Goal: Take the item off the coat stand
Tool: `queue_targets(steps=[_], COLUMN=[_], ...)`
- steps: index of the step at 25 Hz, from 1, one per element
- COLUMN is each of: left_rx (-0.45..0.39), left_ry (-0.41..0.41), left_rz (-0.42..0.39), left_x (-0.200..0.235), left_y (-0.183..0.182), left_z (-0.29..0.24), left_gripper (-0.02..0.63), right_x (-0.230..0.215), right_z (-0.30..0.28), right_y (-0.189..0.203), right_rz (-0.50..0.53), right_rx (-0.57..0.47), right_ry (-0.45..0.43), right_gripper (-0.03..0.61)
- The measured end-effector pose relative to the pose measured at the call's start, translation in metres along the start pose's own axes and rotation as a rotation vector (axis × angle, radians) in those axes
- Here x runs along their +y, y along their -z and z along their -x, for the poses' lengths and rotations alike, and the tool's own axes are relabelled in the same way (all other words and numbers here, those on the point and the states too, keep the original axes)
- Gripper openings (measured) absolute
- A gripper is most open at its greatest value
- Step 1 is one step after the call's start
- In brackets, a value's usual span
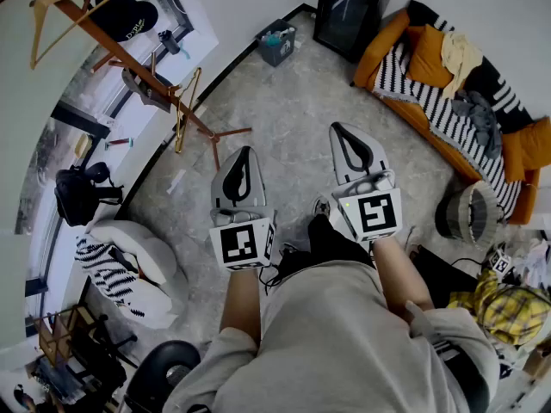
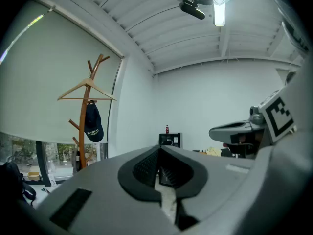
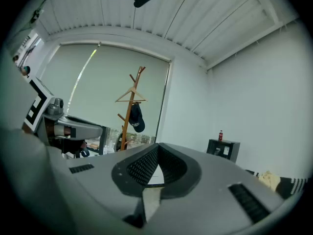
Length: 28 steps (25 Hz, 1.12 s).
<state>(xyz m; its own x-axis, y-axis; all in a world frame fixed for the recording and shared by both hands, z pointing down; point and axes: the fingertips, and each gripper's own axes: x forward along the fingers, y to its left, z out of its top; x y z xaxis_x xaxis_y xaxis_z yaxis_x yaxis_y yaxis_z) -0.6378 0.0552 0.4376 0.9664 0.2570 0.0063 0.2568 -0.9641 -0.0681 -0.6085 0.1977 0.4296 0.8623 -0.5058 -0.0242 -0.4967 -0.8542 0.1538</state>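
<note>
Smooth, warm-toned wood makes up the coat stand [image 1: 112, 46], with paler bare wood for the hanger [image 2: 72, 90]. The cap [image 1: 120, 15] is dark matt cloth with pale printed lettering. The left gripper [image 1: 245, 157] and right gripper [image 1: 344, 136] have matt grey plastic shells, with black, finely ribbed inner pads. The floor [image 1: 284, 110] looks like mottled grey stone with a faint sheen. The sofa [image 1: 379, 50] is covered in orange cloth, with a black-and-white striped fabric throw [image 1: 405, 76]. The black cabinet [image 1: 349, 7] is glossy and catches reflections.
</note>
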Motion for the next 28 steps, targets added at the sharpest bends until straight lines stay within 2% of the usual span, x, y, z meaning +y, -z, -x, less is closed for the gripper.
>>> queue_targets(steps=[6, 11, 16, 20, 28], left_rx=[0.021, 0.031, 0.038, 0.041, 0.091], left_ry=[0.007, 0.028, 0.022, 0.008, 0.022], left_rz=[0.013, -0.014, -0.017, -0.015, -0.027], left_x=[-0.006, -0.021, -0.039, -0.052, -0.031], left_y=[0.004, -0.004, -0.008, -0.005, 0.015], left_z=[-0.060, -0.116, -0.172, -0.216, -0.304], left_gripper=[0.011, 0.011, 0.011, 0.011, 0.011], right_x=[-0.047, -0.101, -0.145, -0.181, -0.212], right_z=[-0.032, -0.053, -0.076, -0.098, -0.164], right_y=[0.005, 0.010, 0.019, 0.039, 0.071], right_rz=[-0.011, -0.004, 0.011, -0.019, -0.021], right_rx=[-0.026, -0.025, -0.013, 0.010, 0.061], right_ry=[0.004, 0.024, -0.013, -0.035, -0.067], right_gripper=[0.005, 0.005, 0.005, 0.005, 0.005])
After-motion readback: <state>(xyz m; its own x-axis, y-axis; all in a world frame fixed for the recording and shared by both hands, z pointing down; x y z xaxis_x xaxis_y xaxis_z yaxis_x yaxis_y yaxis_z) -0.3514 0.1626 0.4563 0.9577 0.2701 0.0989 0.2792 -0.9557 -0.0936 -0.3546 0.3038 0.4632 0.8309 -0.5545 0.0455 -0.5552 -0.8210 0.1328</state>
